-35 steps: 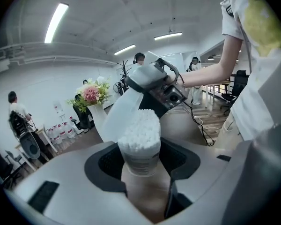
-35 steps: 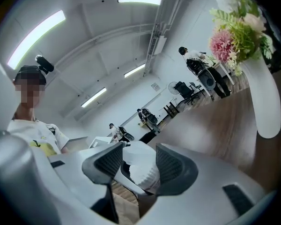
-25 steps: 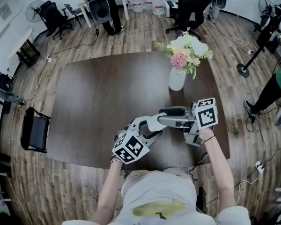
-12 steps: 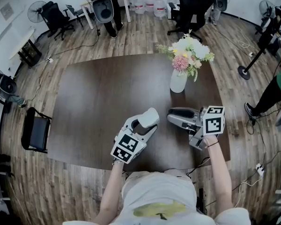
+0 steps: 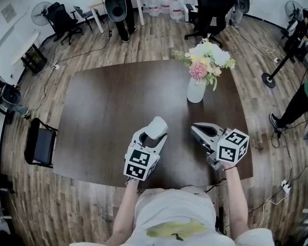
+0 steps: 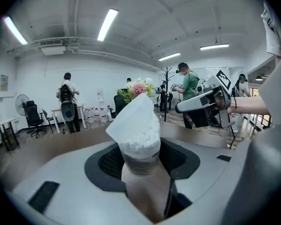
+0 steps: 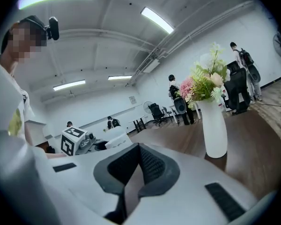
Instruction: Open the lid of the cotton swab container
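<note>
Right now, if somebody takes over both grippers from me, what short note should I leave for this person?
Left gripper: shut on the cotton swab container, held upright over the near part of the dark table.
Right gripper: shut, nothing between its jaws, apart from the container, near the white flower vase.
Done: the lid is tipped up and the swabs are exposed.
Left: the opening looks complete; probably only setting the container down. Whether it rests on the table cannot be told.

A white vase of flowers stands on the dark table, office chairs and water bottles beyond.
</note>
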